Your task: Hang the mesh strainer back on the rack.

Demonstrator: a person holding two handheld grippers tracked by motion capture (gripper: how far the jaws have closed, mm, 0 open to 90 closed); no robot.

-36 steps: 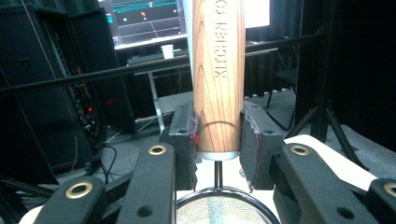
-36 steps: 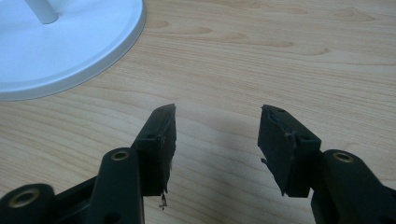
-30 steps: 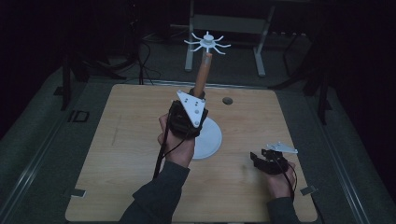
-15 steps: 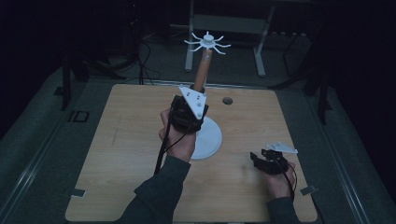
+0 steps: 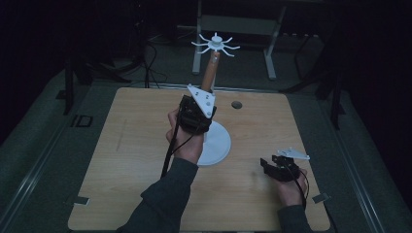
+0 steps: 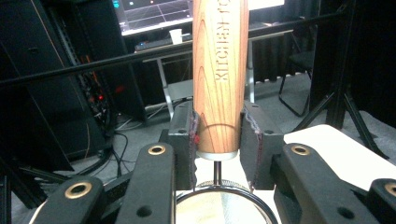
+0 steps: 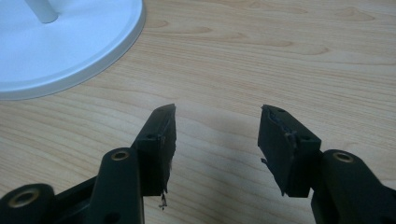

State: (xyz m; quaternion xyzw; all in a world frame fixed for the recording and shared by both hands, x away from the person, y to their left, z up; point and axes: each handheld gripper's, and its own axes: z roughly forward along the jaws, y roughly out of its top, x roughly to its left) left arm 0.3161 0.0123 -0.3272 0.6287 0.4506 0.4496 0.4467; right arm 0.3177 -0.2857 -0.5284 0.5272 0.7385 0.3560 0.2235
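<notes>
Little has shifted since a second ago: your left gripper [image 6: 217, 140] remains clamped on the wooden handle [image 6: 220, 70], upright above the white stand [image 5: 217, 143] at the table's [image 5: 121, 160] centre. Your right gripper [image 7: 217, 140] rests low near the table's right edge, jaws spread, pinching nothing.

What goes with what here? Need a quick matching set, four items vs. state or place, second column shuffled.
Items:
1. left gripper
2. right gripper
3. wooden handle
4. white round base

States:
A. upright, lettering along its side
B. on the table, mid-board
C. open, nothing between the jaws
D. shut on the handle's lower end

Pairs: 1-D, 2-C, 3-A, 4-B
</notes>
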